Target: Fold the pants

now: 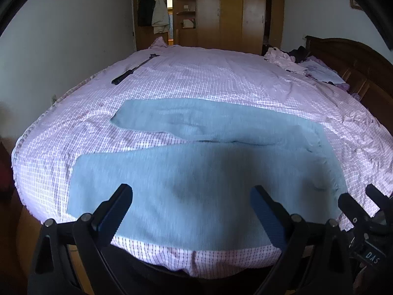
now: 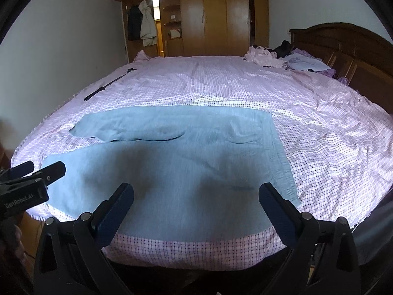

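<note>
Left gripper (image 1: 191, 196): jaws wide apart, nothing between them, hovering over the near leg of the pants (image 1: 196, 186). Right gripper (image 2: 196, 194): also spread wide, holding nothing, above the seat/waist end of the same garment.

Writing: the left unit, seen at the left edge of the right wrist view, has white "GenRobot.AI" on its black body. The right unit, seen at the right edge of the left wrist view, shows a partial "DAS" label; rest cut off.

Pants are light blue, laid flat on the bed's pink checked cover (image 1: 221, 78) near the front edge: legs run left, split in a V, waist to the right. Far leg has a few wrinkles; gripper shadows fall on the near leg.

Further back: a black telescopic stick (image 1: 132, 70) lies on the cover near the left edge, well apart from the pants. A clothes heap (image 2: 289, 57) sits at the far right by the dark wooden headboard (image 2: 343, 49). Behind the bed are a wooden wardrobe (image 2: 216, 17) and a beige jacket (image 2: 147, 24) hanging beside a dark one.
</note>
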{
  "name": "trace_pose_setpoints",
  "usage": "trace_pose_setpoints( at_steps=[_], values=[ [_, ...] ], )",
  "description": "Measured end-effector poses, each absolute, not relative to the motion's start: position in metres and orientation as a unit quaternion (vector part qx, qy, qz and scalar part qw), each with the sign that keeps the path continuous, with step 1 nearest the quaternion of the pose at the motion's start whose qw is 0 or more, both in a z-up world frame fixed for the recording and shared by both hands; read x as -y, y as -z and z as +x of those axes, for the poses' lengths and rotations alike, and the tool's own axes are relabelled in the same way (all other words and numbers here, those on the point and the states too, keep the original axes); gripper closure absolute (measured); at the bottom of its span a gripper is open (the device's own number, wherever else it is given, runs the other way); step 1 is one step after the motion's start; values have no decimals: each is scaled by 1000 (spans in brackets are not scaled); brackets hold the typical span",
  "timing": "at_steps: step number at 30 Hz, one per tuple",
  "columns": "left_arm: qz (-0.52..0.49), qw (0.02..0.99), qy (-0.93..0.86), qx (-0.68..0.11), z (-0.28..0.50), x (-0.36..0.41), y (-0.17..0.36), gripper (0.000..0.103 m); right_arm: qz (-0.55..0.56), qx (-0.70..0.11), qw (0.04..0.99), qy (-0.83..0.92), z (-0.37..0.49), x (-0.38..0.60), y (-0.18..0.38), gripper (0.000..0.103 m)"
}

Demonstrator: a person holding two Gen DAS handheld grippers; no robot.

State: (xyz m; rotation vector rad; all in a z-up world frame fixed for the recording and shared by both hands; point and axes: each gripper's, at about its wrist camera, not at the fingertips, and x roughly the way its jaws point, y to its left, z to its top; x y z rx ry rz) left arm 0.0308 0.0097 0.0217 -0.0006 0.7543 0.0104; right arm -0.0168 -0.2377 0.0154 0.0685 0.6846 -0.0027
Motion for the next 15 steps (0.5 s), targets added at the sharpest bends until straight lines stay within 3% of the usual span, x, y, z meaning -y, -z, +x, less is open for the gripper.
trace_pose_setpoints(
  at_steps=[15],
  values=[
    [7, 924, 45, -380, 136, -7, -51, 4, 41, -361, 932, 0, 79, 277, -31, 5]
  ],
)
